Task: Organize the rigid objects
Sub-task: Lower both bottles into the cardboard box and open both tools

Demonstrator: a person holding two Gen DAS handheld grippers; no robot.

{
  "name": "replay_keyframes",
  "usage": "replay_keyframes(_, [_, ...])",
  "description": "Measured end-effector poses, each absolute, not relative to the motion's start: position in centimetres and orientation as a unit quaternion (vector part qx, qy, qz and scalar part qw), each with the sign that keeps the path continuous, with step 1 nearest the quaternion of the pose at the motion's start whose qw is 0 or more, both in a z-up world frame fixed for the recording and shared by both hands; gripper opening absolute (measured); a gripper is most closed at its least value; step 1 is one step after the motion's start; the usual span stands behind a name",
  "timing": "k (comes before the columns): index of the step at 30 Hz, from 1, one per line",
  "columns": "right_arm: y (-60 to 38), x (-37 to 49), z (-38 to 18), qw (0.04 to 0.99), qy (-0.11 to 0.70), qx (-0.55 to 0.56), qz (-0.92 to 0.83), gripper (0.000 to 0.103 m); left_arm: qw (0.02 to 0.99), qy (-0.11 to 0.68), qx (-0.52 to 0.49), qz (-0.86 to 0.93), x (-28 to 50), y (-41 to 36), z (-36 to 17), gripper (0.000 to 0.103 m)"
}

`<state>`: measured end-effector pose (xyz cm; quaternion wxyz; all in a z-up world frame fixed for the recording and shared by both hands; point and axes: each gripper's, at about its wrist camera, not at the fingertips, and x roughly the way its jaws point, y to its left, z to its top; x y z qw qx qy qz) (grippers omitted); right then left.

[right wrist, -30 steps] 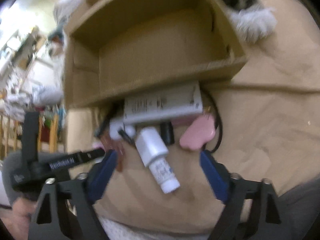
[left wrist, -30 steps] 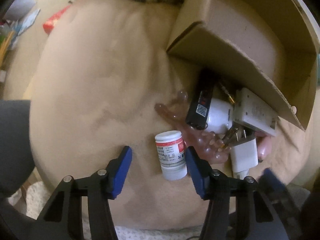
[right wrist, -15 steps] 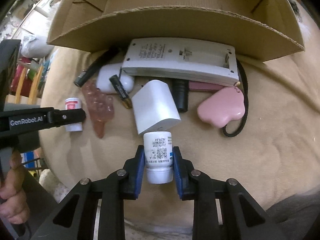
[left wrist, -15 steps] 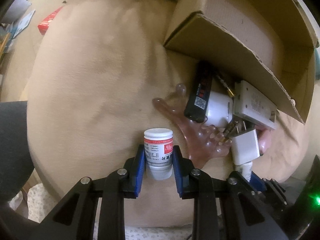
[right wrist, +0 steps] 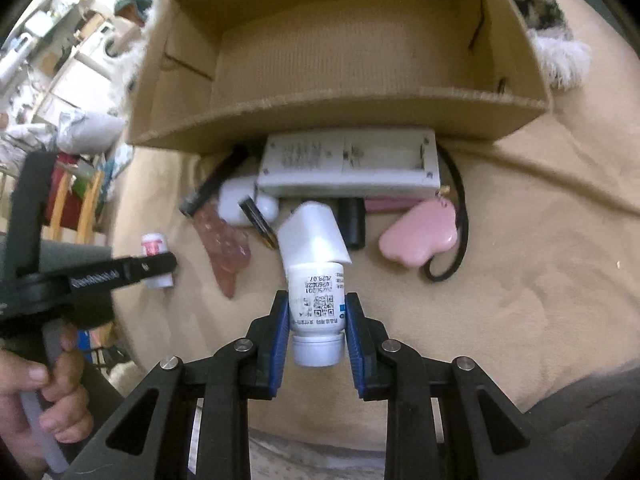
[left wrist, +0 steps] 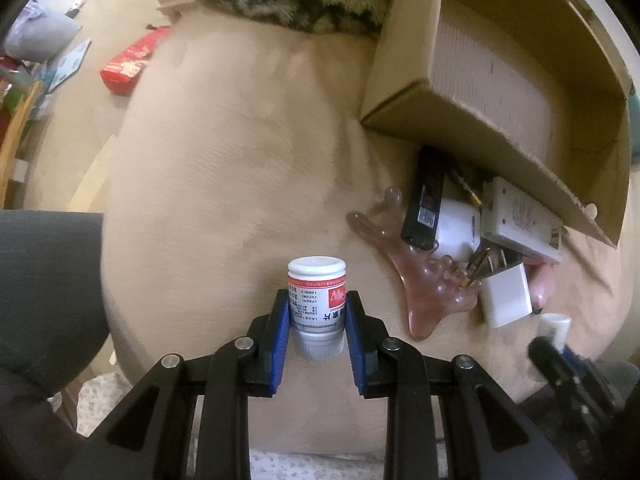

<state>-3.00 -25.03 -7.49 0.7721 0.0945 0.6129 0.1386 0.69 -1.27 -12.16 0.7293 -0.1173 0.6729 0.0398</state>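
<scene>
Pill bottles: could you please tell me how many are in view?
2. The red-labelled bottle is clamped in the left gripper; the white bottle in the right gripper. Others may hide under the pile.

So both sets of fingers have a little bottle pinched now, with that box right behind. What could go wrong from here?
A few things might:

1. The right gripper pinches its white bottle near the cap end, so it may pivot or slip.
2. That bottle touches the white charger, which could get dragged along.
3. The cardboard box is tipped on its side, with a remote wedged against its edge; the red-labelled bottle in the left gripper may roll out if dropped in.
</scene>
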Motion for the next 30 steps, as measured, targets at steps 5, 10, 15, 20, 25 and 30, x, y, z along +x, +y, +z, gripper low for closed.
replay_keyframes(5, [-25.9, -1.8, -5.1, 0.796, 0.581, 0.094, 0.139, 0.028, 0.740, 0.659, -0.130, 0.043, 1.1, -3.0, -10.4, 0.024])
replay_keyframes(10, [-27.3, -0.2, -3.1, 0.810, 0.558, 0.109, 0.145, 0.028, 0.771, 0.624, -0.119, 0.036, 1.5, -4.3, -6.4, 0.024])
replay_keyframes(15, [-28.5, 1.8, -0.7, 0.827, 0.529, 0.116, 0.154, 0.028, 0.809, 0.579, -0.097, 0.023, 2.8, -5.8, -1.1, 0.024])
replay_keyframes(20, [-28.6, 4.9, 0.6, 0.838, 0.509, 0.114, 0.161, 0.028, 0.834, 0.547, -0.070, 0.012, 5.2, -6.2, 2.5, 0.024])
replay_keyframes(25, [-29.2, 7.6, 1.3, 0.849, 0.490, 0.111, 0.162, 0.028, 0.841, 0.540, -0.043, 0.001, 7.7, -7.6, 2.7, 0.024])
replay_keyframes(30, [-29.8, 10.4, -0.2, 0.854, 0.483, 0.116, 0.154, 0.028, 0.845, 0.534, -0.005, -0.018, 9.6, -9.9, 1.0, 0.024])
